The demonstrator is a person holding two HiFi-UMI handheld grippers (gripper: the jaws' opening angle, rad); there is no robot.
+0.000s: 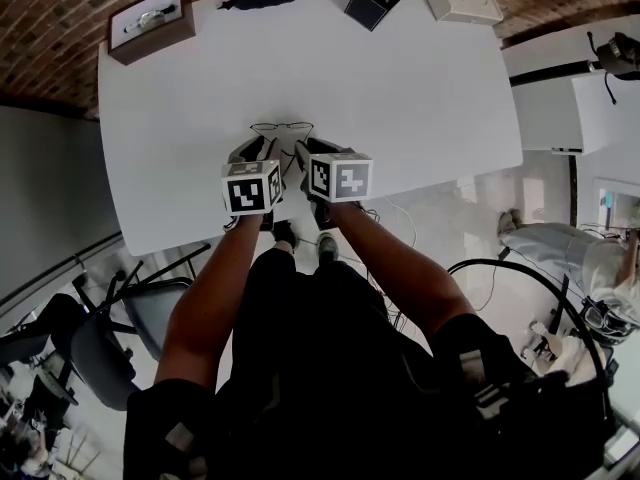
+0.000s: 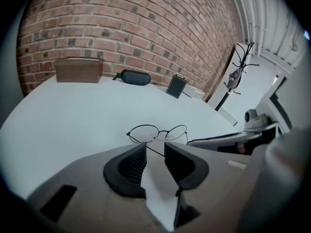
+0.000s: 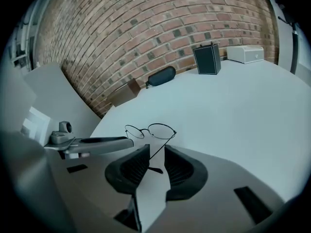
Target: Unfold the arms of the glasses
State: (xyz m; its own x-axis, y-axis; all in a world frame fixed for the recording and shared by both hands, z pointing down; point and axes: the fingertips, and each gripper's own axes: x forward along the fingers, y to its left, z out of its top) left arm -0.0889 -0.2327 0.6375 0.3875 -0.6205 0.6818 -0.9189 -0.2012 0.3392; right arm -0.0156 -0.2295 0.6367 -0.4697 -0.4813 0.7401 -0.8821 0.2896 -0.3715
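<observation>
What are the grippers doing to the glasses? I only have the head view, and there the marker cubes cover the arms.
Observer: The left gripper has its jaws apart. One unfolded arm of the glasses runs between them, and the pads are not pressing on it.
Operator: And the right one?
Observer: The right gripper is open as well, and the other arm runs down into its gap, where the tip lies free between the jaws.
</observation>
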